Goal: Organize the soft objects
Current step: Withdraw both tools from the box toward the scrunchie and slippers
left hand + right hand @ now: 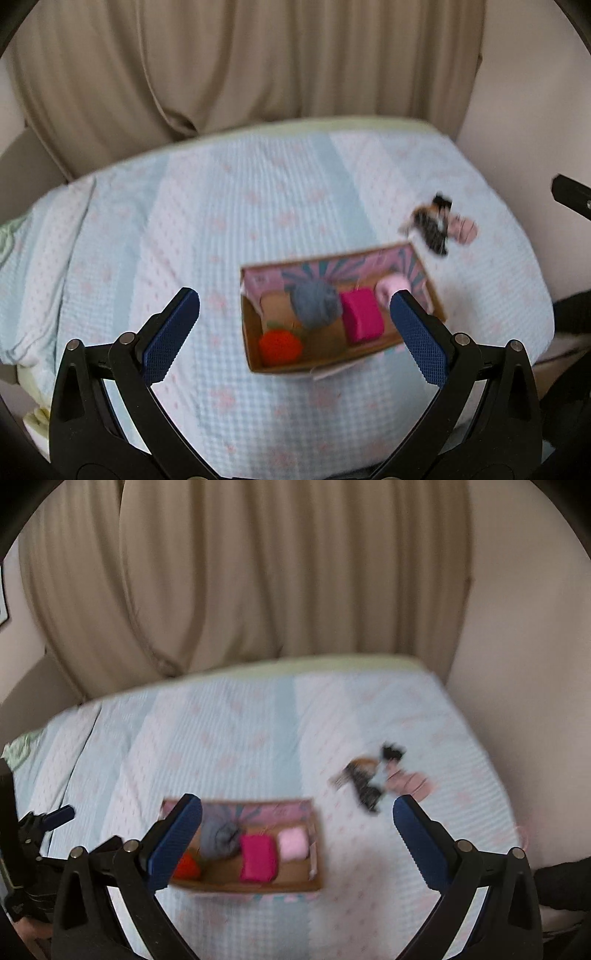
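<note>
An open cardboard box (255, 354) (317, 849) lies on the bed. It holds a red knitted ball (280, 346) (186, 866), a grey yarn ball (316, 302) (219, 836), a magenta block (361, 314) (258, 857) and a pale pink soft item (391, 287) (293, 843). A black patterned soft item (432, 225) (365, 779) and a pink soft item (464, 228) (410, 783) lie on the bed beyond the box's right end. My left gripper (294, 332) is open and empty above the box's near side. My right gripper (297, 843) is open and empty, right of the box.
The bed has a light blue and white patterned cover (221, 221) (240, 731). A beige curtain (240, 59) (277, 565) hangs behind it. A wall (517, 664) borders the bed's right side. The left gripper also shows at the left edge of the right wrist view (40, 830).
</note>
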A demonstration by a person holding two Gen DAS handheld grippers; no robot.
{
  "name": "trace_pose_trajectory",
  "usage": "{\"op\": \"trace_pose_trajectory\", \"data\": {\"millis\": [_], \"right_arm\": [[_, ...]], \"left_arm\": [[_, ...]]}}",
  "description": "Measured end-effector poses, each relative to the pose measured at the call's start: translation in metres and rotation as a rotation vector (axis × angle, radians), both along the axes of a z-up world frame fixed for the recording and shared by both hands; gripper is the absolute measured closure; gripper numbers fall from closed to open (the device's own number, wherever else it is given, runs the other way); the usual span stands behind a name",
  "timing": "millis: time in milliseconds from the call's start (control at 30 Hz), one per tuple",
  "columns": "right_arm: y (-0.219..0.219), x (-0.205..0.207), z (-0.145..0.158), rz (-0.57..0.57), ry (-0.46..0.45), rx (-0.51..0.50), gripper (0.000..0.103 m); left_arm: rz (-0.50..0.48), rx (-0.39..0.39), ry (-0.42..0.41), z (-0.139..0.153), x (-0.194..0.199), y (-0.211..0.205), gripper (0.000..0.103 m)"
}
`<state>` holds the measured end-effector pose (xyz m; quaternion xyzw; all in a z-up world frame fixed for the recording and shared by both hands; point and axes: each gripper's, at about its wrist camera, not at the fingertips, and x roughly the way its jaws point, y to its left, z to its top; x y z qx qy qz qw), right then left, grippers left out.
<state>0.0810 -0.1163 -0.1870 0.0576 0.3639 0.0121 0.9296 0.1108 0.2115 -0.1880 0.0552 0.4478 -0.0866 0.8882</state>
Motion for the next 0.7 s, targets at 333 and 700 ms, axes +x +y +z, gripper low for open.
{"op": "trace_pose_trajectory", "data": {"millis": [333, 700], "right_arm": [[-0.068, -0.031, 0.03, -0.028, -0.126, -0.004, 0.0], [-0.164, -0.026, 0.029, 0.065, -0.151, -0.047, 0.0]], "left_arm": [[0.045, -0.017, -0.19, 0.069, -0.021, -0.047, 0.0], [0.104, 0.018, -0.237, 0.079, -0.023, -0.162, 0.0]]}}
